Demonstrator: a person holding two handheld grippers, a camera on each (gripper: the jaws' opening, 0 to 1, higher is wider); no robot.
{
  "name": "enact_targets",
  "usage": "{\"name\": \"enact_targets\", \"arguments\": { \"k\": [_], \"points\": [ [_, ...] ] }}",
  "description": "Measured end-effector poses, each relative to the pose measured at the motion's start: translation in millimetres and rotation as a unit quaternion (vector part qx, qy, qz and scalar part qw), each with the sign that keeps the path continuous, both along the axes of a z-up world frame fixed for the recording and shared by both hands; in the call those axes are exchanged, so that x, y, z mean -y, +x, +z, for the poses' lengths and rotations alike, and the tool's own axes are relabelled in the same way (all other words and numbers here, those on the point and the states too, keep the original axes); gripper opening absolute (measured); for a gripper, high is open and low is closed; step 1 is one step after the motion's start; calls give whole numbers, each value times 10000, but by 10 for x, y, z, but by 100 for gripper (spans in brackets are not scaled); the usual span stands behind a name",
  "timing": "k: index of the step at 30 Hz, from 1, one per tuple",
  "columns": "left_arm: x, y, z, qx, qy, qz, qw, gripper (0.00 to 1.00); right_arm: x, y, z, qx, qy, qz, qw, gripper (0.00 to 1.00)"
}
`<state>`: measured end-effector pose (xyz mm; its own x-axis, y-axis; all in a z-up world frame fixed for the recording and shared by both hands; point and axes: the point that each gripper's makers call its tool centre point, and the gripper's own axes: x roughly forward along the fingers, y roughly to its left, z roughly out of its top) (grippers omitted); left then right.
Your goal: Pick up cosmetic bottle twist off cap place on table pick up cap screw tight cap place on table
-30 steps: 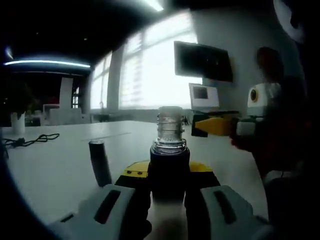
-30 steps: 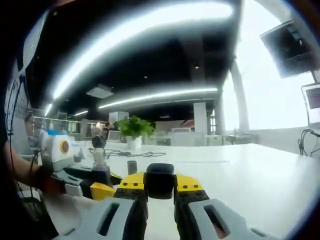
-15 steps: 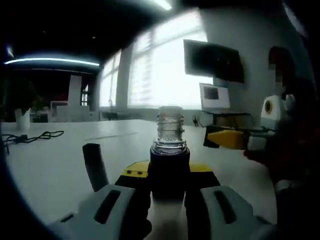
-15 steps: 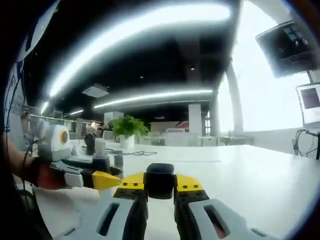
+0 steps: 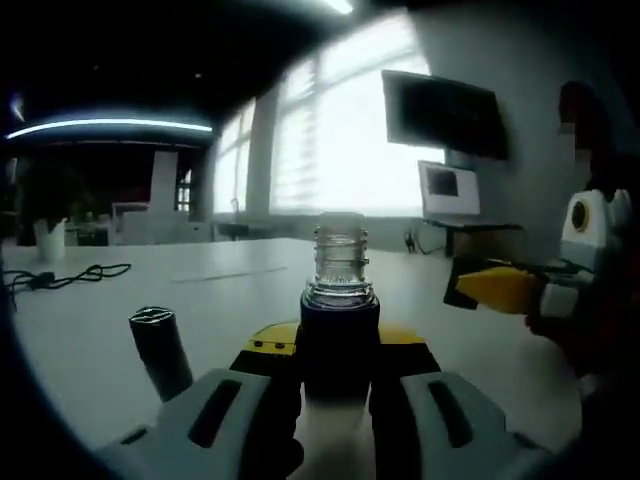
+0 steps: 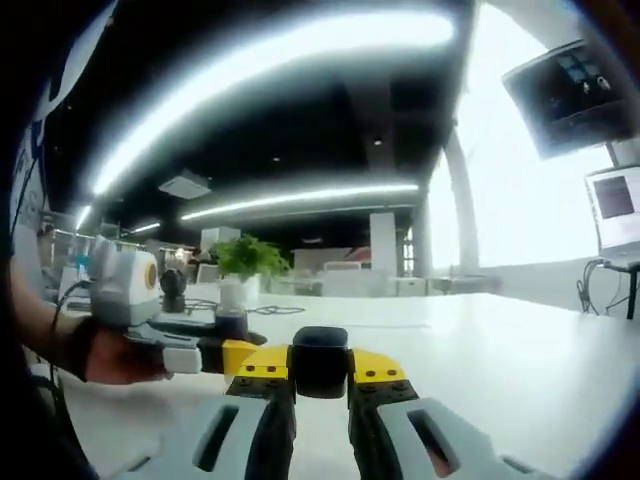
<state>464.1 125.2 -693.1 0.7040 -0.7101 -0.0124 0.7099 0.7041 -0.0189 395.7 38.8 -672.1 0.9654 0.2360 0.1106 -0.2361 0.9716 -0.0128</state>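
With the cap [image 6: 320, 362] off and pinched between the jaws of the right gripper [image 6: 320, 385], the step in hand appears to be setting it down on the table [image 6: 520, 365]. The left gripper [image 5: 340, 375] has its jaws pressed on the dark body of the bottle [image 5: 339, 300], which stands upright with its clear threaded neck bare. To do this well, the right hand should lower the cap flat onto open tabletop well apart from the bottle, let it rest before spreading the jaws, and leave it where it can be gripped squarely again for screwing back on. The left hand should hold the bottle level meanwhile, since it is open.

A dark cylinder [image 5: 160, 350] stands tilted on the table just left of the left gripper's jaws; the cap should not land against it. A black cable [image 5: 60, 278] lies farther back, beside a potted plant [image 6: 245, 262]. Monitors [image 5: 445, 115] hang by the bright windows, clear of the work.
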Motion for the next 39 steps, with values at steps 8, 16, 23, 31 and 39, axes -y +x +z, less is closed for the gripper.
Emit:
{"name": "enact_targets", "arguments": {
  "k": [8, 16, 23, 31, 39],
  "points": [
    [101, 143, -123, -153, 109, 179, 9997, 15, 99, 62, -61, -40, 20, -83, 10000, 13],
    [204, 225, -131, -44, 134, 135, 9998, 15, 163, 64, -77, -45, 91, -113, 9999, 13],
    [238, 178, -125, 23, 117, 43, 9999, 15, 148, 71, -93, -71, 60, -87, 9999, 13],
    [233, 175, -126, -29, 68, 37, 10000, 15, 119, 69, -111, -124, 97, -28, 9999, 13],
    [251, 126, -121, -40, 56, -119, 9999, 19, 159, 94, -119, -183, 241, -82, 9995, 13]
  ]
}}
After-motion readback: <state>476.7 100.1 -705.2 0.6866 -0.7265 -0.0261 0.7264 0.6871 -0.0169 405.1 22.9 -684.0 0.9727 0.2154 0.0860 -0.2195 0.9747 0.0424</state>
